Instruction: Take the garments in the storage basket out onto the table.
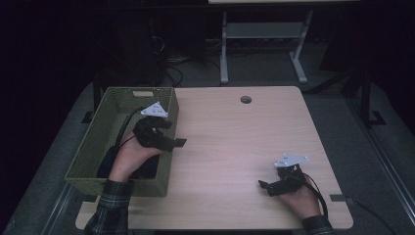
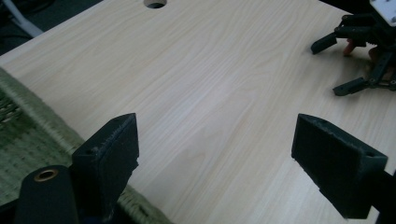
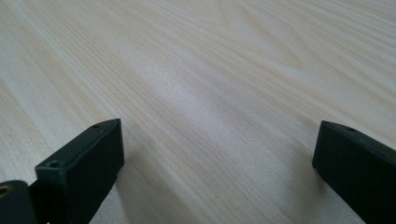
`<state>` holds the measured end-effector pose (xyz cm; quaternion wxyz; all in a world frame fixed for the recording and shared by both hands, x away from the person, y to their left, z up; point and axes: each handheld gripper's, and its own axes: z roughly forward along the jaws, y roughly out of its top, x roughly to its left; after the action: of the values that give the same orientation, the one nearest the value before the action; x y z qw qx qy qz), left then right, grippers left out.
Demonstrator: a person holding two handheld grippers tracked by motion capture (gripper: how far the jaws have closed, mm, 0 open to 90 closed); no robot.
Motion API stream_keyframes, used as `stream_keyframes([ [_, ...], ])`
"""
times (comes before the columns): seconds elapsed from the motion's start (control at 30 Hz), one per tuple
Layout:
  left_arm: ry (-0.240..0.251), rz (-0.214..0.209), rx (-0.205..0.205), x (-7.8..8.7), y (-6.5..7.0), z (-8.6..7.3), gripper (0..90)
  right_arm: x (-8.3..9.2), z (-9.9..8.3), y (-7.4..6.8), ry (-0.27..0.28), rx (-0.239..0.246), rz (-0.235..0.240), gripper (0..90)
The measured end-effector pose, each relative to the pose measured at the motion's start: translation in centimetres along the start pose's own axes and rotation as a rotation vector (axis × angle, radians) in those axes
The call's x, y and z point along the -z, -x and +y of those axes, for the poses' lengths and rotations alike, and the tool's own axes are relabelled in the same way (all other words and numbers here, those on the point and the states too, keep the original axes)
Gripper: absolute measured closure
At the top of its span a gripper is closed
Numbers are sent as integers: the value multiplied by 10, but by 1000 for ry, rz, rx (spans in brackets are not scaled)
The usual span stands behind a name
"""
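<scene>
A pale wood surface stands in a dim room, with a green woven basket at its left edge. The left tongs hover over the basket's near wall, jaws wide and empty. The right tongs rest low at the front right, also wide and empty. This looks like a pause between steps; the next move likely calls for reaching into the basket.
</scene>
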<state>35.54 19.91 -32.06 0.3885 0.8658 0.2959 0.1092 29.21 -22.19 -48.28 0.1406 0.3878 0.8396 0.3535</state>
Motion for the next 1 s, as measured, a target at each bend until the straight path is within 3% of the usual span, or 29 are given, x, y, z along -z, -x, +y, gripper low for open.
stream_keyframes([
  [0.53, -3, 69, 35, 27, -17, -15, 148, 0, 0, 0, 0, 0, 0, 18],
  [1.0, -32, 86, 58, 44, -26, -42, 147, 0, 0, 0, 1, 2, 1, 18],
])
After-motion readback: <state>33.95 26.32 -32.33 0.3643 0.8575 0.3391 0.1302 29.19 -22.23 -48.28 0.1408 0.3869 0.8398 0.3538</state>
